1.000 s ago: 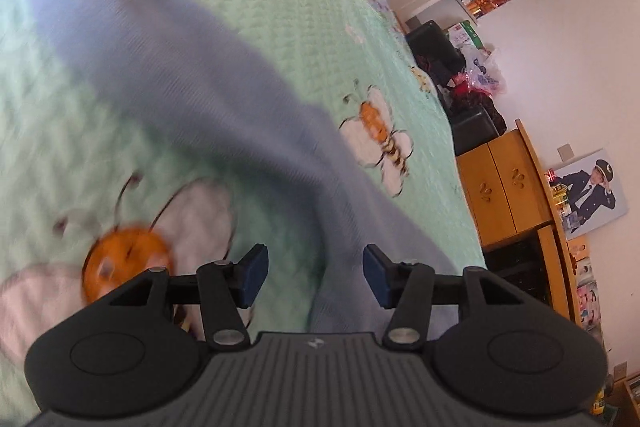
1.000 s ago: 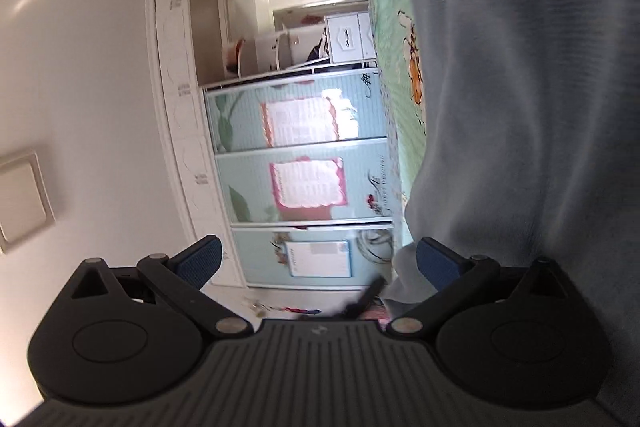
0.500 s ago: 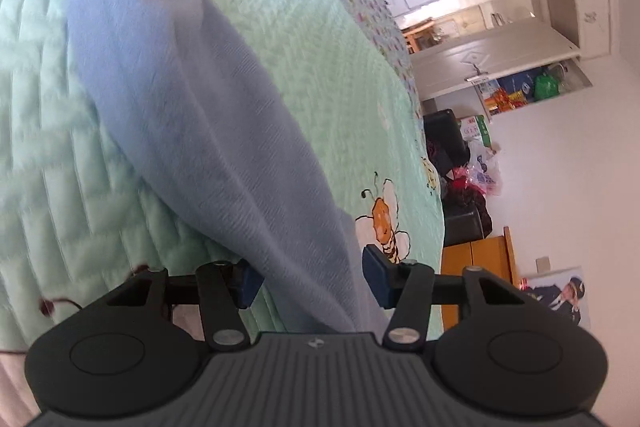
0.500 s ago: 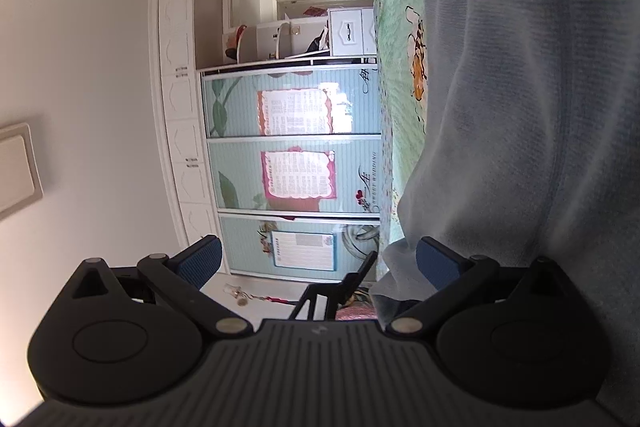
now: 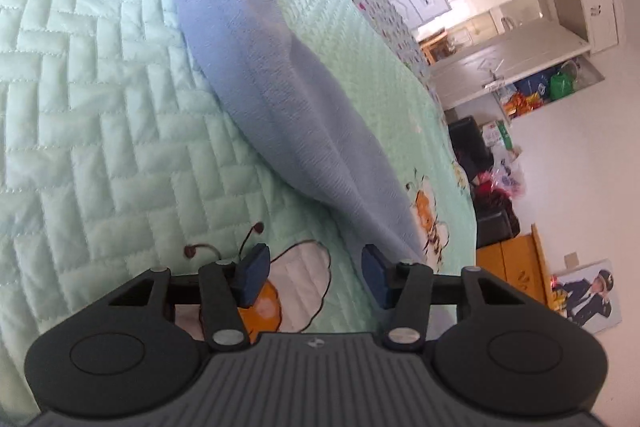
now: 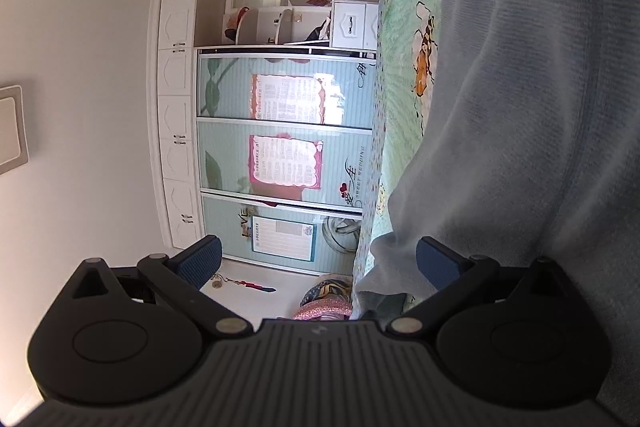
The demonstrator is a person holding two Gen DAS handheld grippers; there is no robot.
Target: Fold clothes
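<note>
A light blue knitted garment point(image 5: 280, 75) lies in a long band across the green quilted bed point(image 5: 88, 99), running from the far top toward my left gripper. My left gripper point(image 5: 316, 277) is open just above the quilt, over an embroidered bee, with the garment's near end just beyond its right finger point(image 5: 374, 277) and nothing between the pads. In the right wrist view the same garment point(image 6: 520, 107) fills the right side. My right gripper point(image 6: 316, 261) is open wide at the garment's lower edge, whose hem point(image 6: 384, 259) lies just inside the right finger.
The bed's edge point(image 6: 376, 147) drops to the floor beside a sliding-door wardrobe point(image 6: 280, 147). White cabinets point(image 6: 176, 75) and a doorway stand beyond. In the left wrist view a black chair point(image 5: 472, 143), bags and an orange cupboard point(image 5: 516, 263) sit past the bed.
My left gripper has pulled back off the garment, which lay between its fingers half a second ago, and now hovers over the bee. The right gripper has shifted only slightly, staying open.
</note>
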